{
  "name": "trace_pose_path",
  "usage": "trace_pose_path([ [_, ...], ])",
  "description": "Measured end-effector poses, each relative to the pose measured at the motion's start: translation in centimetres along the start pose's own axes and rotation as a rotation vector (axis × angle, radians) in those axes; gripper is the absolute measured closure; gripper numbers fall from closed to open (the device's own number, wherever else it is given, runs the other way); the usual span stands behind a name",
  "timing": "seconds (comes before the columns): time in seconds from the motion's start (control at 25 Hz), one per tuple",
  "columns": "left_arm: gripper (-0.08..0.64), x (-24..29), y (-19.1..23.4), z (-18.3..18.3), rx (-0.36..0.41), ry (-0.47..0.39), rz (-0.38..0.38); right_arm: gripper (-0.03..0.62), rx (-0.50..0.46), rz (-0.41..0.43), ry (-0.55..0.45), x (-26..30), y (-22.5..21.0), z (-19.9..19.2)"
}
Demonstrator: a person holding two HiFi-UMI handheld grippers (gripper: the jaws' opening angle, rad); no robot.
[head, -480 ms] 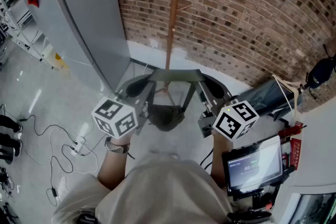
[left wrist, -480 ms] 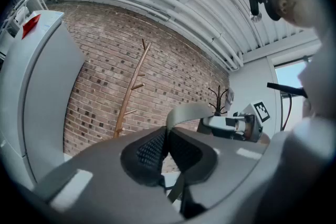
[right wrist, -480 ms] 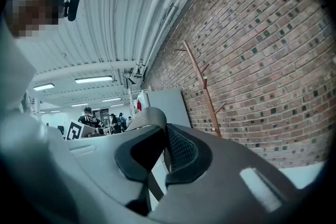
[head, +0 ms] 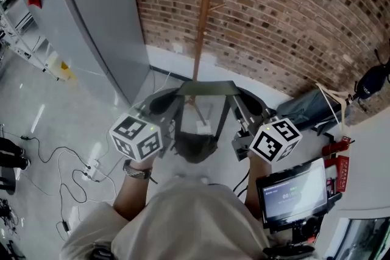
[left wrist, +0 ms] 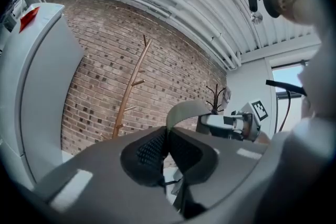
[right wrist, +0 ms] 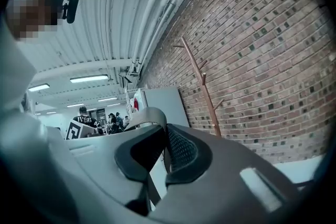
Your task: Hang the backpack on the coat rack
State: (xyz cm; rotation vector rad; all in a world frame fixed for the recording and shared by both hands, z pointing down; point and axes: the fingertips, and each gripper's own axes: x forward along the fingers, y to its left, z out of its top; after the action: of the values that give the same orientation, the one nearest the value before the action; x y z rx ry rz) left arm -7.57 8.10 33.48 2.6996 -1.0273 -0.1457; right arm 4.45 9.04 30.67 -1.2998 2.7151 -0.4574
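We hold the left claw (head: 159,101) and the right claw (head: 248,101) level in front of us, side by side and well apart, both aimed at the brick wall (head: 292,9). An olive strap (head: 207,87) stretches flat between them, and the dark backpack (head: 195,144) hangs from it by two thinner bands, midway between the claws and clear of the floor (head: 55,125). A small white tag shows on the bag's upper part.

In the left gripper view the left claw (left wrist: 165,152) is closed, its mesh pads pressed together on the strap (left wrist: 184,110), which arches up out of the grip towards the other claw. In the right gripper view the right claw (right wrist: 165,152) is closed in the same way on the strap (right wrist: 149,115), which curls up and away to the left.

The wooden coat rack (head: 204,15) stands against the wall straight ahead, its pole rising just beyond the strap; none of its pegs carries the backpack. It also shows in the left gripper view (left wrist: 131,86) and the right gripper view (right wrist: 202,86). A tall grey cabinet (head: 97,27) stands to the left, cables (head: 67,173) trail on the floor, and a lit screen (head: 295,192) sits at lower right.
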Motion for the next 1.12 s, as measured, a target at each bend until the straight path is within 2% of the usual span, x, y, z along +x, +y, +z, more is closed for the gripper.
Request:
trace_pose_path([
  [0.48,0.554,0.2,0.6,-0.2,-0.023,0.012,-0.067,0.584,0.064,-0.023,-0.056,0.3,0.1,-0.3],
  [0.72,0.554,1.6,2.5,-0.2,-0.021,0.017,-0.032,0.584,0.058,0.010,-0.036,2.5,-1.6,-0.3],
  [1.12,0.554,6.4,6.6,0.8,-0.012,0.007,0.043,0.584,0.080,0.129,-0.021,8.0,-6.0,1.5],
])
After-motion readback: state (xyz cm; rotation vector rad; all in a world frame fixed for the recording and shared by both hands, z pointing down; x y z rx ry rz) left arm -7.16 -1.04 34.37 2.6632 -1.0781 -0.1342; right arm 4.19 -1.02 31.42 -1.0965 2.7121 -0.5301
